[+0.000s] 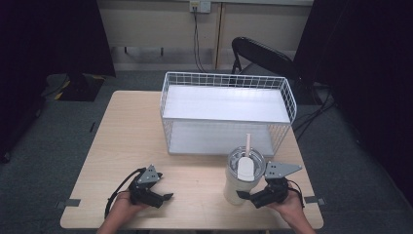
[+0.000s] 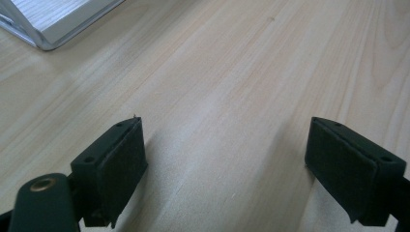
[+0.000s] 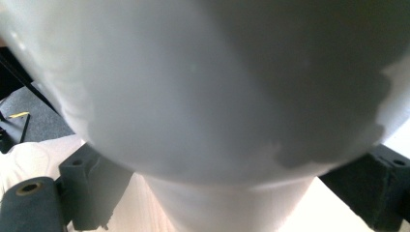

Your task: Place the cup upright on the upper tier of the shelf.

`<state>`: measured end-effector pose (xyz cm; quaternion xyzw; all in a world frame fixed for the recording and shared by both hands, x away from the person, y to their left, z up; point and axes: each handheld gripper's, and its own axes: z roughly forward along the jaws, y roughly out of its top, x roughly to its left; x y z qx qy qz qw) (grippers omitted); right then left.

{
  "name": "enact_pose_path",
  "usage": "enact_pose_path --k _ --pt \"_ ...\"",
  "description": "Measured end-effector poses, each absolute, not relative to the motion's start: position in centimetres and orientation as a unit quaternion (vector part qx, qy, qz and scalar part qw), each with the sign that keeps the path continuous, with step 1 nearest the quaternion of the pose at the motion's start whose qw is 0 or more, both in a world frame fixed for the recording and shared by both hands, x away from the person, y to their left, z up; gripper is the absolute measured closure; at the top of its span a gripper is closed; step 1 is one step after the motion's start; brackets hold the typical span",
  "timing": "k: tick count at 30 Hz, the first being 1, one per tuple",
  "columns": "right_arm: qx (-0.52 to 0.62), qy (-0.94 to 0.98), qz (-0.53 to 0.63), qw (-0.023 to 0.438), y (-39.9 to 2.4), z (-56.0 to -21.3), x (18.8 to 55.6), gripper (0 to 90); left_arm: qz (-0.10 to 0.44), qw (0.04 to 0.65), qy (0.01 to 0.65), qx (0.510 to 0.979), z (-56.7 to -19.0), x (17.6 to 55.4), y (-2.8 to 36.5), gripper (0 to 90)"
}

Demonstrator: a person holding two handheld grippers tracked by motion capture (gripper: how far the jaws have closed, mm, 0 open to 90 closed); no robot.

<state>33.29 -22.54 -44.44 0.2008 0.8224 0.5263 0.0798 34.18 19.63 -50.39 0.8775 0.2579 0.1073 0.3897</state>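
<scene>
Pale wood surface (image 1: 195,175) up front, and the left tool (image 1: 168,197) sits low on it, jaws spread wide over bare grain. Across at the near right, the right tool (image 1: 242,196) flanks the narrow base of the white tumbler (image 1: 238,180); whether the pads actually press is hard to tell this close. Straw (image 1: 248,144) upright. Beyond stands the white wire basket (image 1: 226,80).

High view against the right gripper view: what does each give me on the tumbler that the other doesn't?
The high view alone shows the tumbler's lid, straw and handle, the wire shelf behind it, and the left gripper away on the table. The right gripper view alone shows the narrower base sitting between the jaws, whose pads stand off it. Both show the tumbler upright with the right gripper at it.
</scene>
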Motion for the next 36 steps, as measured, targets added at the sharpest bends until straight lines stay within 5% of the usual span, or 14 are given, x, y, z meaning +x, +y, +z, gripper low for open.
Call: enact_pose_path --k 36 --pt "0.211 0.796 0.560 0.092 -21.77 -45.16 33.11 7.8 0.107 0.390 0.258 0.877 -50.39 34.18 19.63 13.9"
